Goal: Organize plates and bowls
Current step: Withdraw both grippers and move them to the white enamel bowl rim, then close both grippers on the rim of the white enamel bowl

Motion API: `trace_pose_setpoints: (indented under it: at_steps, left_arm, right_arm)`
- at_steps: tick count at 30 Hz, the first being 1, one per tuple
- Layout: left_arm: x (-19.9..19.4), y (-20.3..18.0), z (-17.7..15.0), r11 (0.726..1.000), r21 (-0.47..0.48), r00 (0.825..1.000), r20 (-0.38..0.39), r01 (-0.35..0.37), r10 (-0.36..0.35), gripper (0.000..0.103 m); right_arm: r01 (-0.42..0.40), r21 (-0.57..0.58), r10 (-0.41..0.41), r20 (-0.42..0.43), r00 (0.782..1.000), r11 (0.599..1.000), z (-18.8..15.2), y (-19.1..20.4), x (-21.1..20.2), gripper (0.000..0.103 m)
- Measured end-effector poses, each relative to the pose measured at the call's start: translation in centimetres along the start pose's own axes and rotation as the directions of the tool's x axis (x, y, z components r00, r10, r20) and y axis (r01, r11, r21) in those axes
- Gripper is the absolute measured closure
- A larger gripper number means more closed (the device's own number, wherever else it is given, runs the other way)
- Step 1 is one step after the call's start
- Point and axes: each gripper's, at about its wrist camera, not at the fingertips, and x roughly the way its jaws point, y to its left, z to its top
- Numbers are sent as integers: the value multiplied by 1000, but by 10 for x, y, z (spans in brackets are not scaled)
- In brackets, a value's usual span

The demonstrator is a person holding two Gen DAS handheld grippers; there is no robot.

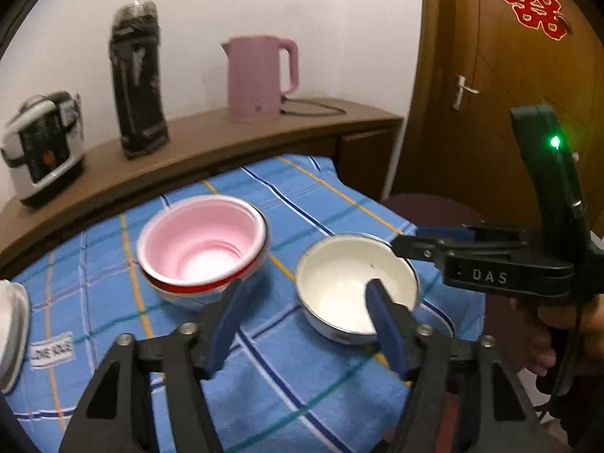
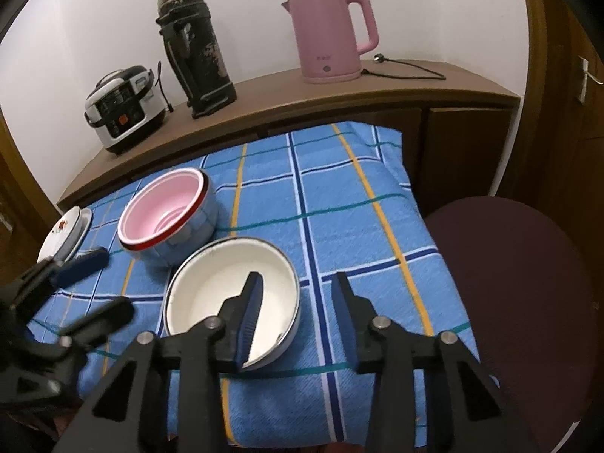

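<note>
A white enamel bowl (image 1: pixel 351 283) (image 2: pixel 226 290) sits on the blue plaid tablecloth (image 1: pixel 287 377) (image 2: pixel 339 204). To its left a pink bowl (image 1: pixel 200 241) (image 2: pixel 162 207) is nested in a red-rimmed bowl. My left gripper (image 1: pixel 302 298) is open and empty, just in front of both bowls. My right gripper (image 2: pixel 298 283) is open, its left finger inside the white bowl and its right finger outside the rim; in the left wrist view (image 1: pixel 407 241) it reaches the bowl's right rim. A white plate (image 2: pixel 62 232) (image 1: pixel 9 328) lies at the far left.
Behind the table a wooden sideboard (image 2: pixel 339 87) holds a rice cooker (image 2: pixel 124 109), a dark flask (image 2: pixel 196 53) and a pink kettle (image 2: pixel 328 34). A dark round stool (image 2: pixel 528 283) stands right of the table. A wooden door (image 1: pixel 509 94) is at right.
</note>
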Motion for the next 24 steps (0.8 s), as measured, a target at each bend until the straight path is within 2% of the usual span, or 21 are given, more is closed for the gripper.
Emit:
trace_pose_setpoints:
  at_steps: [2,5,9,14,24]
  left_arm:
    - [10,-1,-2,1000,-9,999,-31,14,-14,55]
    - [20,0,-5,999,-30,998,-60,32,-34,65]
    - [32,1,-7,996,-61,994,-87,64,-70,65]
    - [43,-2,-12,996,-64,993,-104,57,-63,66]
    - [45,-4,-15,997,-64,995,-84,48,-54,69]
  right_arm:
    - [-3,-4,3,-9,1000,1000,-2,0,2,71]
    - [-3,-7,3,-18,1000,1000,-5,-2,3,76]
    - [-6,0,6,-27,1000,1000,-9,-3,7,78]
    - [-22,5,23,-34,999,1000,-13,-1,13,91]
    - [-21,46,21,-3,1000,999,-11,-4,7,92]
